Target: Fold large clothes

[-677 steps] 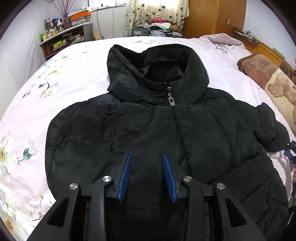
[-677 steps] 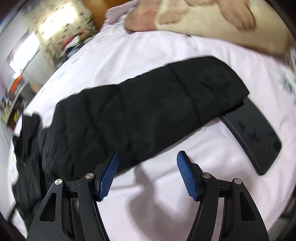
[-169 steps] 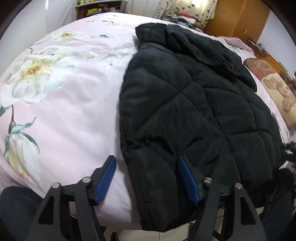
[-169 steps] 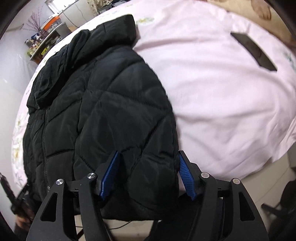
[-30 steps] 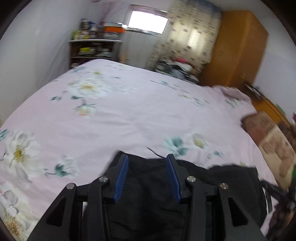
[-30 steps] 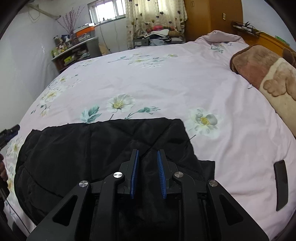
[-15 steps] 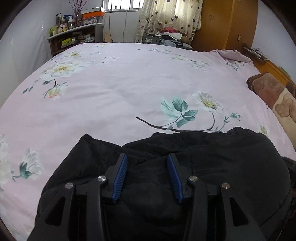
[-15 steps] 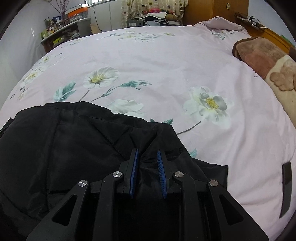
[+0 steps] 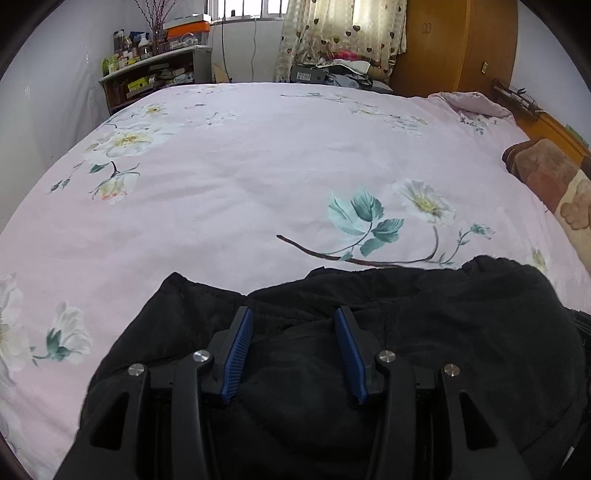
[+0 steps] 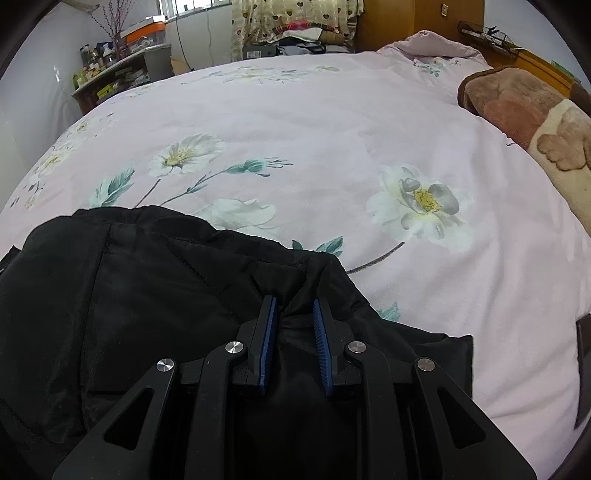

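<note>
Nearest the left wrist camera, the left gripper (image 9: 293, 317) is pointing steeply down over the black jacket (image 9: 424, 332), its blue pads standing apart with padded cloth bulging in the gap; whether those pads are pressing the cloth cannot be told. In the right wrist view, the right gripper (image 10: 293, 308) is sitting with its jaws drawn close and pinching a gathered fold of the black jacket (image 10: 147, 280) between the pads.

The jacket is lying bunched at the near edge of the bed, on the pink floral bedsheet (image 9: 240, 184), its far hem running across just beyond both sets of fingertips. The right view alone is showing a flat corner of the garment jutting out to the right and, at the far right edge, a dark flat object (image 10: 583, 365) resting on the bedsheet (image 10: 332, 129), apart from the jacket. The left view alone is showing the sheet's bare left stretch with its white flowers beside the jacket.

Farther on, a brown and cream plush blanket (image 9: 550, 184) is lying along the right side of the bed, seen larger in the right view (image 10: 528, 118). Beyond the bed, a shelf unit (image 9: 151, 79) is holding bottles and boxes, with an orange-lidded bin (image 9: 186, 31) sitting on top next to a vase of bare twigs. A heap of clothes (image 9: 343, 68) is lying under the heart-patterned curtain (image 9: 340, 29), and a wooden wardrobe (image 9: 454, 48) is standing to the right.
</note>
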Tool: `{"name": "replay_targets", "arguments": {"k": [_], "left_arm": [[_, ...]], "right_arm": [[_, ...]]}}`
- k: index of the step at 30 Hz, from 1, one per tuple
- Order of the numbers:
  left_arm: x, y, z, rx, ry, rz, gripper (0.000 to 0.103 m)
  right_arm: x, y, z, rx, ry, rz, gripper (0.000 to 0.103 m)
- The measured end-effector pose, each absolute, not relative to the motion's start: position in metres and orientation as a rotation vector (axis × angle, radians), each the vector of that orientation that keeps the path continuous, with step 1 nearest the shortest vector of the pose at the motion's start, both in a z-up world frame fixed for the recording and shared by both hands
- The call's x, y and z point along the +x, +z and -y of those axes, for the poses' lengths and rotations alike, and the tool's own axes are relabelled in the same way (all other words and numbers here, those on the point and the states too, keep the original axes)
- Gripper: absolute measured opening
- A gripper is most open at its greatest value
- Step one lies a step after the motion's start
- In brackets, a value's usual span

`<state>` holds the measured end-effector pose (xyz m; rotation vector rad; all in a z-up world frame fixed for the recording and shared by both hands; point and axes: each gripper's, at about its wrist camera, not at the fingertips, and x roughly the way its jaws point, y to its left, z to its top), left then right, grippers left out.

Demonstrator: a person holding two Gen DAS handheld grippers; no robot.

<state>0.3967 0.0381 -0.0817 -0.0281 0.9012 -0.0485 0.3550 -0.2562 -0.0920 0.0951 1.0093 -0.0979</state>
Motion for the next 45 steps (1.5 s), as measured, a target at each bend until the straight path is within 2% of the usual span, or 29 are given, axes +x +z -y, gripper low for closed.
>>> {"name": "replay_targets", "arguments": {"k": [5,9,12,15,25,29,33,37,41,45], "left_arm": [[0.377,-0.042,-0.033,-0.083,-0.101,-0.851,0.048],[0.365,-0.026,0.004,-0.072,-0.229,-0.820,0.049],[0.374,-0.043,0.033,-0.023,-0.279,-0.862,0.050],[0.390,-0.073,0.039,-0.020,-0.259,-0.927,0.051],[0.402,-0.103,0.044,0.003,-0.229,-0.904,0.052],[0.401,-0.104,0.045,0.015,-0.224,-0.902,0.052],[0.403,-0.098,0.044,0.026,-0.223,-0.922,0.052],[0.396,-0.066,0.037,0.033,-0.268,-0.925,0.052],[0.381,-0.039,-0.001,0.116,-0.214,-0.825,0.052],[0.390,-0.061,-0.057,0.088,-0.090,-0.885,0.052]], "right_arm": [[0.340,-0.045,0.252,0.141,-0.080,-0.939,0.021],[0.325,-0.014,0.223,0.144,0.015,-0.856,0.021],[0.330,-0.025,0.199,0.140,0.091,-0.887,0.021],[0.346,-0.059,0.197,0.116,0.068,-0.943,0.022],[0.359,-0.103,0.207,0.147,0.048,-0.935,0.023],[0.358,-0.101,0.209,0.152,0.051,-0.933,0.023],[0.345,-0.070,0.211,0.136,0.029,-0.906,0.023],[0.326,-0.049,0.232,0.120,-0.031,-0.869,0.023],[0.323,-0.055,0.260,0.127,-0.095,-0.894,0.024],[0.328,-0.076,0.276,0.165,-0.105,-0.923,0.024]]}}
